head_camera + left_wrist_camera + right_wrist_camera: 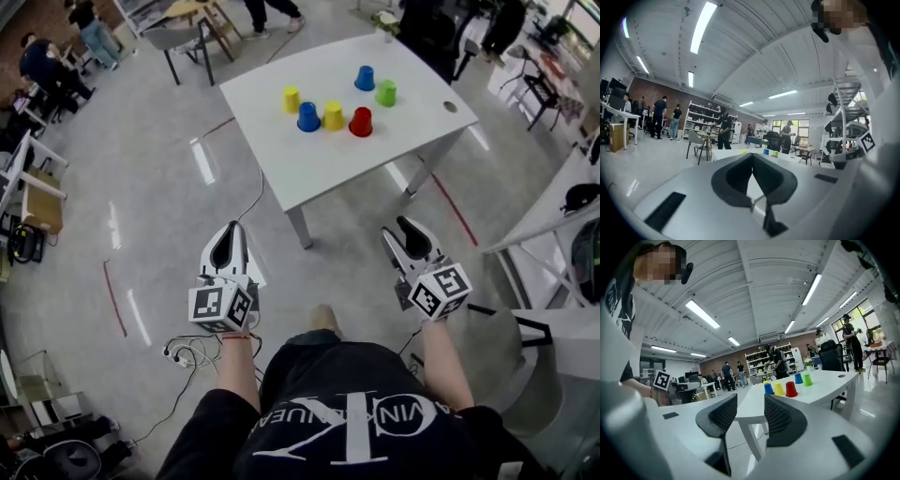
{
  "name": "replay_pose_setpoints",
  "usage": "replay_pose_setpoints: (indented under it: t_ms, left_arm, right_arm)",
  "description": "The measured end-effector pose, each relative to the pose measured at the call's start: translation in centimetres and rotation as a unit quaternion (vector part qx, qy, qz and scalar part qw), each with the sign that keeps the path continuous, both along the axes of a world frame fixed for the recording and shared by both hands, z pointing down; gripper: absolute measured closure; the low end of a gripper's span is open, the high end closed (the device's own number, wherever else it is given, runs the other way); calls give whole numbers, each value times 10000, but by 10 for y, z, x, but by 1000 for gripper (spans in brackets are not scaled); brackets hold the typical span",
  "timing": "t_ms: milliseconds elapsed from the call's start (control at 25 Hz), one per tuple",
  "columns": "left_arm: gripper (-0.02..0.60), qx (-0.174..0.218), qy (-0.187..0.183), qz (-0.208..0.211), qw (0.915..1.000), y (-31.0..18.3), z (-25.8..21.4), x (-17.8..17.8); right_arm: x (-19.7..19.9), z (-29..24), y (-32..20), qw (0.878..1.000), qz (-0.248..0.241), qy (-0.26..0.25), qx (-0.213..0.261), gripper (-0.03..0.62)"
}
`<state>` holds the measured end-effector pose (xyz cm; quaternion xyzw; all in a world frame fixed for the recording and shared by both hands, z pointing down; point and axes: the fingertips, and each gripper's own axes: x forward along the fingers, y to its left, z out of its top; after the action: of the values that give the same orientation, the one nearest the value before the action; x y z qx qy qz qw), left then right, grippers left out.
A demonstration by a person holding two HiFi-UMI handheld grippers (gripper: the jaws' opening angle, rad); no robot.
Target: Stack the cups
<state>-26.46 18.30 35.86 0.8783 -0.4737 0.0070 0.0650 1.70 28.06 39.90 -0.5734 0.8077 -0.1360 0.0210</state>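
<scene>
Ahead, white table (309,169) with 6 cups (333,115), chair (178,39) beyond, cables (180,355) underfoot

Two blue cups (307,116) (365,78), two yellow cups (292,98) (333,115), red cup (361,122), green cup (385,92), white table (300,164)

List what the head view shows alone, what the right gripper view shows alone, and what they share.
Head view only: the person's shoe and the red floor tape. Right gripper view only: ceiling lights and shelving. Both: the white table, the red cup, the green cup, and the right gripper, jaws apart and empty.
</scene>
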Motion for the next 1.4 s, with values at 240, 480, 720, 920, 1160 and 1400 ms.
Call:
replay_pose_setpoints:
  t_ms: [240, 480, 720, 920, 1160, 1400]
  left_arm:
    - [577, -61, 48, 47, 10000, -41, 9, -5]
    - [577, -221, 115, 165, 9996, -57, 27, 2]
    - [577, -250, 80, 325, 9991, -74, 29, 22]
    - [577, -283, 273, 151, 9991, -103, 26, 29]
    - [577, -265, 220, -28, 9994, -147, 19, 45]
    - [577, -547, 255, -280, 9978, -177, 41, 59]
  right_arm:
    - [-12, 5, -42, 9999, -71, 122, -95, 400]
    - [-16, 15, -58, 9991, -123, 309, -246, 393]
    - [-8, 20, -74, 9985, -166, 396, -342, 390]
    - [-6, 24, -115, 9975, -414, 441, -355, 387]
    - [-4, 27, -177, 9935, -826, 670, -414, 382]
    - [20, 43, -225, 9897, -914, 911, -622, 371]
